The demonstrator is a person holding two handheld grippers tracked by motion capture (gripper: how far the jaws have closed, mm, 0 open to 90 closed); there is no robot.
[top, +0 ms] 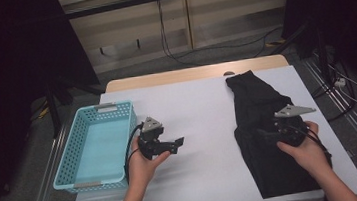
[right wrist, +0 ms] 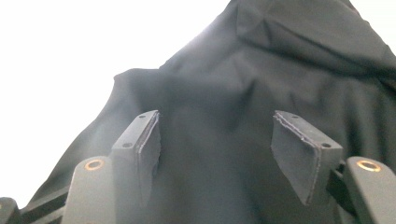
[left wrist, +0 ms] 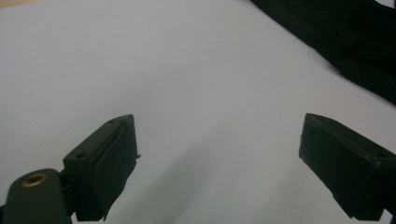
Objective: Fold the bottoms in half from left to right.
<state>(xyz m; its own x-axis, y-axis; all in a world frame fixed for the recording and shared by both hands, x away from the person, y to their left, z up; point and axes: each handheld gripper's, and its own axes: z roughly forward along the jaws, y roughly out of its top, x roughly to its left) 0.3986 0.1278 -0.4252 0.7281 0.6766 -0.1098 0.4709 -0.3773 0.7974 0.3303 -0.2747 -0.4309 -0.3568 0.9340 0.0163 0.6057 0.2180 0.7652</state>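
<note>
A black garment [top: 257, 102] lies in a long crumpled strip on the right side of the white table [top: 197, 103]. My right gripper [top: 265, 134] hovers over its middle, jaws apart with nothing between them. In the right gripper view the open gripper [right wrist: 215, 116] looks along the dark folds of the cloth [right wrist: 280, 70]. My left gripper [top: 178, 143] is held near the table's middle, pointing right, open and empty. Bare table lies between the jaws of the gripper [left wrist: 217, 120] in the left gripper view, and the garment's edge [left wrist: 355, 42] is at the top right.
A light-blue plastic basket [top: 67, 157] stands at the table's left edge, nothing inside it. Beyond the far edge are a floor with cables and a dark stand at each side. White tabletop stretches between basket and garment.
</note>
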